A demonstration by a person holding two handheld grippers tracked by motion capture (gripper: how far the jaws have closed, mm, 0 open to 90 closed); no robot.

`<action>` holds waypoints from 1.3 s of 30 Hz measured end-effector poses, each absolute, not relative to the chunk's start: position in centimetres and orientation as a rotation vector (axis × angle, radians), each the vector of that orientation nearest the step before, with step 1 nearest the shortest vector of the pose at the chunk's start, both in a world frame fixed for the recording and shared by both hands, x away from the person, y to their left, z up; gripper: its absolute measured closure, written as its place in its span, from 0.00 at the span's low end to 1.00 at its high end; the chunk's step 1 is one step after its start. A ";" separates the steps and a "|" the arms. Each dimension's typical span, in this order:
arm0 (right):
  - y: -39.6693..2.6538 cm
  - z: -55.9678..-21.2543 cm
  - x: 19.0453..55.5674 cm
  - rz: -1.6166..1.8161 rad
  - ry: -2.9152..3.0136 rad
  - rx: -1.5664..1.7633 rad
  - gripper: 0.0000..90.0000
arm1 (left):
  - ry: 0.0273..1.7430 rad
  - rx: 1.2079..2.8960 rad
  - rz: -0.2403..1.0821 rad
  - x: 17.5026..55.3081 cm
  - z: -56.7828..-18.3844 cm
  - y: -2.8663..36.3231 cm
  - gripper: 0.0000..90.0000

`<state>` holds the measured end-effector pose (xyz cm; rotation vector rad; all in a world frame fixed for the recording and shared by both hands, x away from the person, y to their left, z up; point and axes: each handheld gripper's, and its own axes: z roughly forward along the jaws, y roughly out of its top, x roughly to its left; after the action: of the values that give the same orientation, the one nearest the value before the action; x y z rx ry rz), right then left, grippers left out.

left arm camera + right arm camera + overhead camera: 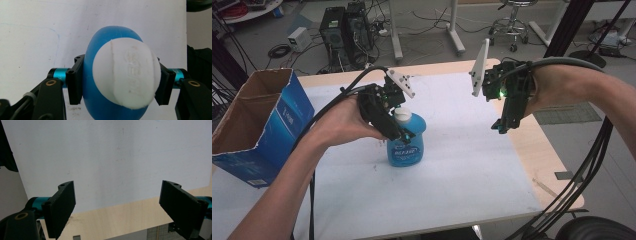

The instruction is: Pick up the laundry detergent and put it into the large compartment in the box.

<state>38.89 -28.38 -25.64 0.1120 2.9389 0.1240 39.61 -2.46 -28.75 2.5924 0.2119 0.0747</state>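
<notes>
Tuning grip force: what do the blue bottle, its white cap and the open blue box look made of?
Blue bottle: likely plastic, smooth, slightly glossy, moulded curves.
White cap: probably plastic, matte, embossed lettering, scuff marks.
Blue box: cardboard, printed outside, raw brown inside with frayed flaps.
Left gripper is clamped just under the cap.

bottle [407, 142]: blue body, white cap [126, 76], blue-and-white label. grippers [393, 120] [507, 117]: black, with teal fittings at the jaws and white three-cornered plates on top; green light on the right unit. mat [452, 165]: white. table [544, 160]: pale wood. box [272, 130]: blue outside, brown cardboard inside.
</notes>
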 end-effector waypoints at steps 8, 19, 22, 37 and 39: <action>-28.4 -25.6 39.0 0.125 2.935 0.108 0.14 | 0.269 2.597 0.082 40.2 -26.2 -1.8 0.43; -28.3 -25.4 39.0 0.126 2.930 0.093 0.14 | 0.318 2.592 0.120 41.5 -20.7 -0.3 0.43; -28.3 -25.4 39.0 0.129 2.928 0.094 0.14 | 0.344 2.571 0.144 41.9 -18.8 0.3 0.43; -28.5 -25.3 39.0 0.136 2.923 0.097 0.14 | 0.447 2.533 0.219 43.1 -11.3 4.3 0.43; -28.5 -25.2 38.9 0.136 2.921 0.091 0.14 | 0.469 2.529 0.225 43.2 -10.6 5.2 0.43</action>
<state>38.92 -28.51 -25.22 0.0909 2.9214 0.1360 43.17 5.20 -10.60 2.5285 0.4690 0.2251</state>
